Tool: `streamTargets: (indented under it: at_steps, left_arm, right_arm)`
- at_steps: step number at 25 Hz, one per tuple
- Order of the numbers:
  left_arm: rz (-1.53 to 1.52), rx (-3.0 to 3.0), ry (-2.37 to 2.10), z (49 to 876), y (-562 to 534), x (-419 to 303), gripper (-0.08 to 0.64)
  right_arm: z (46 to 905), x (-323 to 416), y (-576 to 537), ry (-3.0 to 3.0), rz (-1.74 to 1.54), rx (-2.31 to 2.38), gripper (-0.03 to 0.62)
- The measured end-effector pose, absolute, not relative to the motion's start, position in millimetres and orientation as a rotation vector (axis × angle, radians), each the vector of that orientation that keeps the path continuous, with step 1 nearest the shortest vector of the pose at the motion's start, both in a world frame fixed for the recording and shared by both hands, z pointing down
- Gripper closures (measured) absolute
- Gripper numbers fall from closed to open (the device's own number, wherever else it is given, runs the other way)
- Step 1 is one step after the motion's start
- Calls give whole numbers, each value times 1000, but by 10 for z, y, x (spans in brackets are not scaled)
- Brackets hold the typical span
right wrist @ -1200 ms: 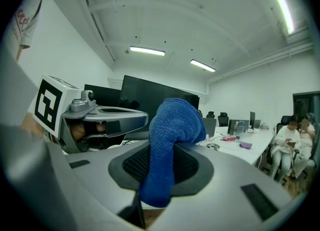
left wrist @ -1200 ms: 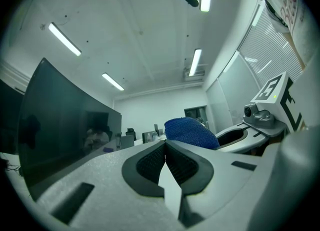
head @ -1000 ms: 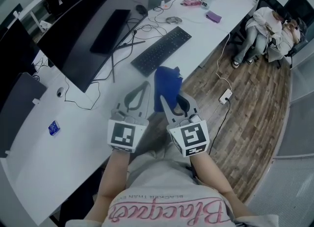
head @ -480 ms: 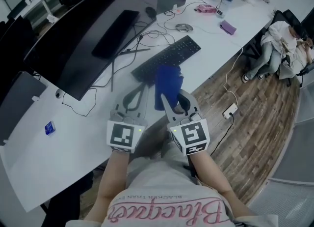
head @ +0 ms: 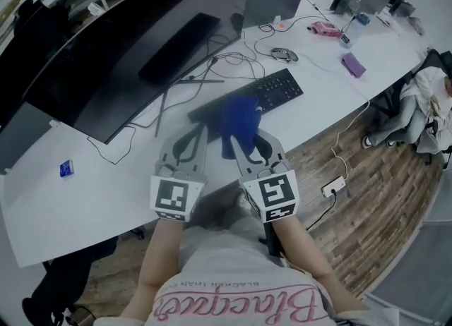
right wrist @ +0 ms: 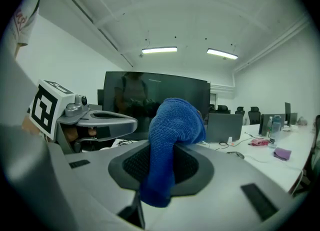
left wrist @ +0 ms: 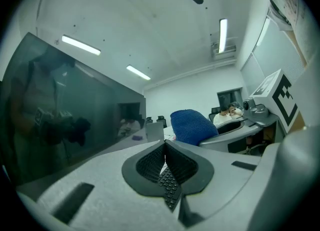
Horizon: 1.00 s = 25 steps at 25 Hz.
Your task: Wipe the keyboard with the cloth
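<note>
From the head view, one flat black keyboard (head: 272,92) lies on the white desk (head: 106,176). Its long axis runs from near left to far right, in front of the dark curved monitor (head: 134,42). One blue terry cloth (head: 236,118) overlaps the keyboard's near-left end; I cannot tell whether they touch. The two grippers are side by side.

In the left gripper view, the left gripper (left wrist: 165,147) is pressed closed with nothing between its pads, and keyboard keys (left wrist: 170,185) show below them.

In the right gripper view, the right gripper (right wrist: 167,162) is clenched on the cloth (right wrist: 172,120), which rises between the pads and flops over to the right.
</note>
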<state>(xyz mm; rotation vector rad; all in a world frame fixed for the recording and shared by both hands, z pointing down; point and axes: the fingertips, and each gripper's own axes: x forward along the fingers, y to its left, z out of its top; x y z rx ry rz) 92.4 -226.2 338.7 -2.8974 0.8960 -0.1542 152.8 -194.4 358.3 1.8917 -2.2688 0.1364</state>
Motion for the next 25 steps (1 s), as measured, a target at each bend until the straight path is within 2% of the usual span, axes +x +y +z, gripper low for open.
streamTargets:
  at_steps: [11, 25]
  left_arm:
    - [-274, -2796, 1315, 3623, -2542, 1000, 555]
    - [-463, -2861, 1611, 4336, -2682, 446, 555]
  right_arm:
    - [3848, 1785, -2323, -2459, 186, 1522, 506]
    - [4437, 1015, -2627, -2486, 290, 1159, 505]
